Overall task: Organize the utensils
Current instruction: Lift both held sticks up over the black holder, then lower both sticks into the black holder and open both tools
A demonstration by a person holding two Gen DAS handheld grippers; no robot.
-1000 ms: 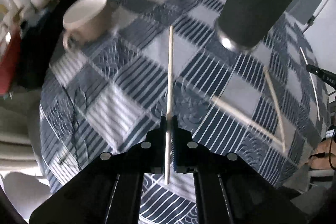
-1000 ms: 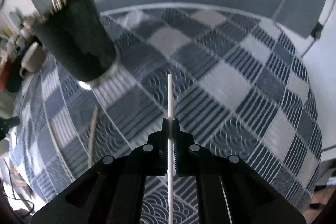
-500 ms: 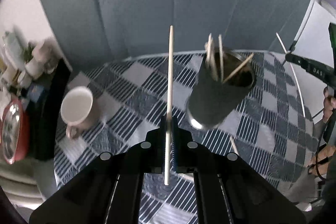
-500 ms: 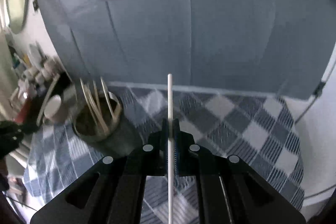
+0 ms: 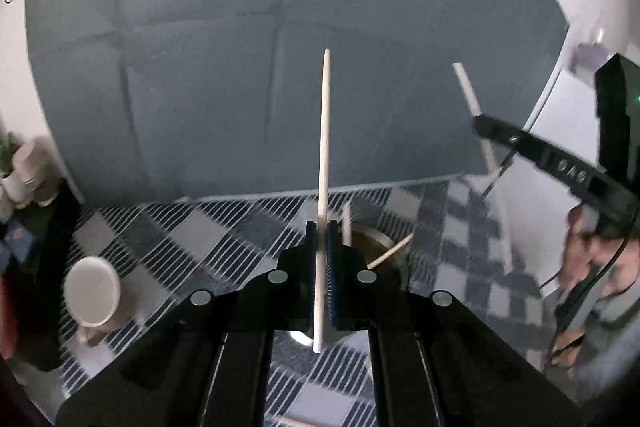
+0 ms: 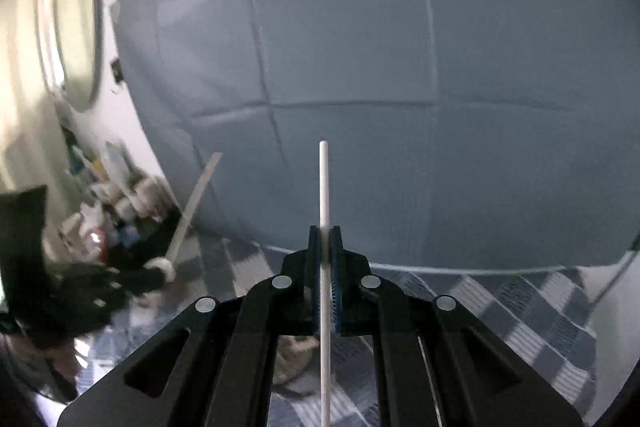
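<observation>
My left gripper [image 5: 321, 227] is shut on a pale wooden chopstick [image 5: 325, 131] that points up and forward. Just behind its fingers stands the dark utensil cup [image 5: 384, 255], mostly hidden, with two chopsticks [image 5: 390, 251] sticking out. My right gripper [image 6: 325, 231] is shut on a white chopstick [image 6: 323, 183], also pointing up. The right gripper shows in the left wrist view [image 5: 480, 125] at the right with its chopstick [image 5: 467, 91]. The left gripper shows blurred in the right wrist view [image 6: 160, 269] at the left.
A checkered blue and white tablecloth [image 5: 192, 231] covers the round table. A white mug [image 5: 93, 291] stands at the left. A blue padded wall [image 5: 280, 47] rises behind the table. A cluttered shelf [image 6: 108, 211] sits at the far left.
Both grippers have tilted up and lifted, each still holding its chopstick. The cup has dropped from the middle of each view to behind the fingers; the table now fills only the bottom.
</observation>
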